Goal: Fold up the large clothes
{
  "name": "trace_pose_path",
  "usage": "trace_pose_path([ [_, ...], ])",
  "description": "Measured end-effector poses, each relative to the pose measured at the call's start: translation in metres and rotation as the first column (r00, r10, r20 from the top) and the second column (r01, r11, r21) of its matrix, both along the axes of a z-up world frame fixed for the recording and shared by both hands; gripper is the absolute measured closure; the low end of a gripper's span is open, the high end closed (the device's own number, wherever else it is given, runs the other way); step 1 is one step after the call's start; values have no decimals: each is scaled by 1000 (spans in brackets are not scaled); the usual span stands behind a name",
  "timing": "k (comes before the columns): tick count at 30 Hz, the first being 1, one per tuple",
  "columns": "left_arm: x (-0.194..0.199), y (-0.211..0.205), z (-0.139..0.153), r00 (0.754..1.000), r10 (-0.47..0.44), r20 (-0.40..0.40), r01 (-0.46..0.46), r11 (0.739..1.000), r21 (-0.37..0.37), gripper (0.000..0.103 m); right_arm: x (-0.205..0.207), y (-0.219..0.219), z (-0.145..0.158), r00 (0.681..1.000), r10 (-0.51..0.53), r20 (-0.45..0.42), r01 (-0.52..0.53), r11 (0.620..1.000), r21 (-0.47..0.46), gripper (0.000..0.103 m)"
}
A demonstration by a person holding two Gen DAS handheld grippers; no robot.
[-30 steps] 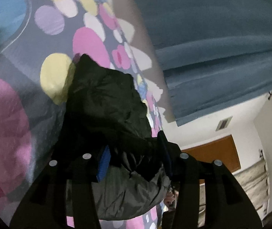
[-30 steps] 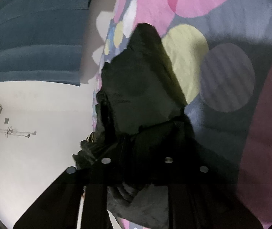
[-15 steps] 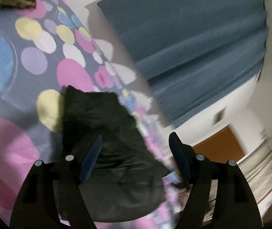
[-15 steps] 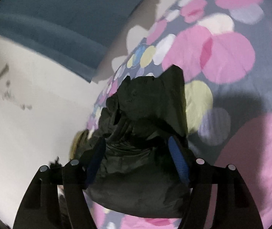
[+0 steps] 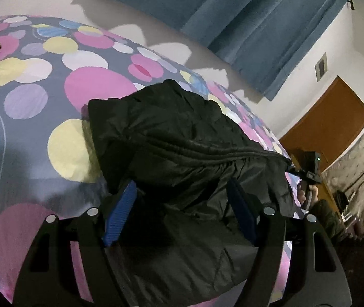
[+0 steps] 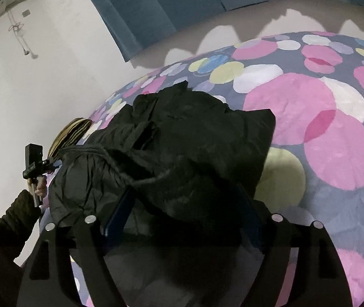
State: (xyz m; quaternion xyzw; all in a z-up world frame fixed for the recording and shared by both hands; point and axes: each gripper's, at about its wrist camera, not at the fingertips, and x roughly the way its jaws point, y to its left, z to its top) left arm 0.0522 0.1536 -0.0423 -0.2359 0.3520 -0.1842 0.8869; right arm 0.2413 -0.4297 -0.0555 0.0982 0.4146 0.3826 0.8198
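Black jacket (image 5: 182,153), bunched on the dotted bedspread (image 5: 28,97).
Your left gripper (image 5: 182,204) and right gripper (image 6: 182,212): fingers spread wide above the jacket, holding nothing.

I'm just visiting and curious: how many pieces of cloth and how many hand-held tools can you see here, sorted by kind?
Black jackets: 1
Striped cloths: 1
Dotted bedcovers: 1
Blue curtains: 1
Tools, left tool and right tool: 2
Total: 6
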Motion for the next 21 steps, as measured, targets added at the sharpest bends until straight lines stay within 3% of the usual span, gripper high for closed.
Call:
trace_pose_path([
  [7, 15, 5, -2, 1000, 3, 6, -3, 1000, 14, 30, 6, 11, -5, 1000, 23, -11, -23, 1000, 20, 25],
  [10, 19, 7, -2, 1000, -5, 15, 5, 1000, 7, 30, 5, 16, -5, 1000, 22, -5, -22, 1000, 12, 49],
  [15, 31, 6, -12, 999, -37, -19, 36, 999, -20, 30, 3, 17, -6, 1000, 8, -17, -8, 1000, -3, 67],
  [17, 31, 2, -11, 999, -47, -8, 47, 999, -17, 39, 2, 16, -6, 1000, 0, -17, 0, 1000, -8, 78],
  [19, 30, -4, -10, 998, -61, -11, 61, 998, 18, 59, -2, 16, -4, 1000, -6, -10, 6, 1000, -17, 82],
  [21, 29, -10, -10, 997, -68, -25, 69, 997, 47, 71, -8, 18, -1, 1000, -9, 1, 9, 999, -34, 85],
])
